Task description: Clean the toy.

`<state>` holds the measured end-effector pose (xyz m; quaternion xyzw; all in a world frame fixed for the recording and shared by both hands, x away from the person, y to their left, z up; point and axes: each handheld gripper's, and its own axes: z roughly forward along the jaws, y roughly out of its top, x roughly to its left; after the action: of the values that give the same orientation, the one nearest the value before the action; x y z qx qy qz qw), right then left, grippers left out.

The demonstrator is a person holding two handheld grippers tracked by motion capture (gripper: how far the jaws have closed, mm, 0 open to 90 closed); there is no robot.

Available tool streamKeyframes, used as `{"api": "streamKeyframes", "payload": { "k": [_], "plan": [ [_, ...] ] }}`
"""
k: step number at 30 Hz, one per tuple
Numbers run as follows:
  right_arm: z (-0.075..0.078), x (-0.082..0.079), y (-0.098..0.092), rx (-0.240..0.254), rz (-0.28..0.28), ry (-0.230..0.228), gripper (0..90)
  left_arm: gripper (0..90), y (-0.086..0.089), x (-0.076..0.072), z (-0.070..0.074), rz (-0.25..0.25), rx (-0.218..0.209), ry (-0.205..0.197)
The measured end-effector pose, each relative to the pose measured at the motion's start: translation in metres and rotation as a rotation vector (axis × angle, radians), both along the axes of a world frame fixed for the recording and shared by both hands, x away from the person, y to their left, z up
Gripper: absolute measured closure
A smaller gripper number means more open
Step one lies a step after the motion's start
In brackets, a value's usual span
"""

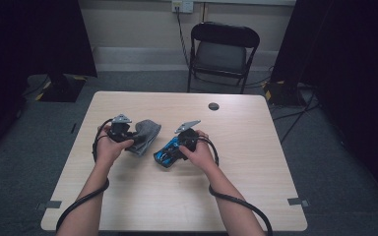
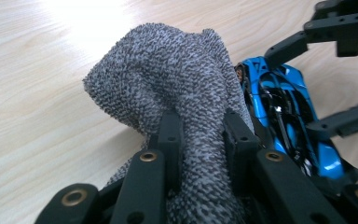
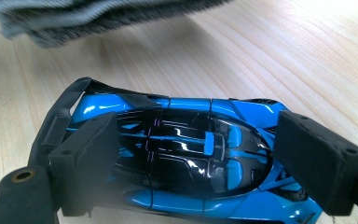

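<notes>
Wiping the toy car (image 1: 170, 151) calls for steady hands: keep the car pinned flat on the tabletop (image 1: 142, 206) and drag the cloth (image 1: 145, 135) along the glossy body in light strokes, judging by how close the two sit. The car lies near the middle of the tabletop, a little toward the person's edge, with the cloth just beside it on its left. The left gripper (image 2: 200, 135) has its jaws squeezed tight on a bunched fold of the grey cloth, the rest hanging loose in front. The right gripper (image 3: 200, 161) straddles the blue and black car, one pad at each end, seemingly clamping it lengthwise.
</notes>
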<state>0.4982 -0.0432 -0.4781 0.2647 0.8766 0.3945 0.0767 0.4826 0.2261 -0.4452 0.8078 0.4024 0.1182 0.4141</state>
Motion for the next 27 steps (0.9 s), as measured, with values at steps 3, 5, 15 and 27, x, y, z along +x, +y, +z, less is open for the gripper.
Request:
{"api": "streamKeyframes", "payload": {
  "k": [3,5,15,27],
  "plan": [
    [0.0,0.0,0.0,-0.002,0.002,0.002,13.8,72.8,-0.006,0.006,-0.005,0.004,-0.006,0.005],
    [0.0,0.0,0.0,0.0,0.0,0.0,13.9,72.8,-0.01,0.01,-0.008,0.0,-0.006,0.008],
    [-0.001,0.0,-0.001,0.008,0.0,-0.001,13.8,72.6,-0.043,0.029,-0.017,-0.02,0.054,-0.005],
    [-0.001,-0.001,-0.001,0.013,-0.003,-0.005,13.8,72.3,-0.069,0.035,-0.036,-0.076,0.113,0.012]
  ]
}}
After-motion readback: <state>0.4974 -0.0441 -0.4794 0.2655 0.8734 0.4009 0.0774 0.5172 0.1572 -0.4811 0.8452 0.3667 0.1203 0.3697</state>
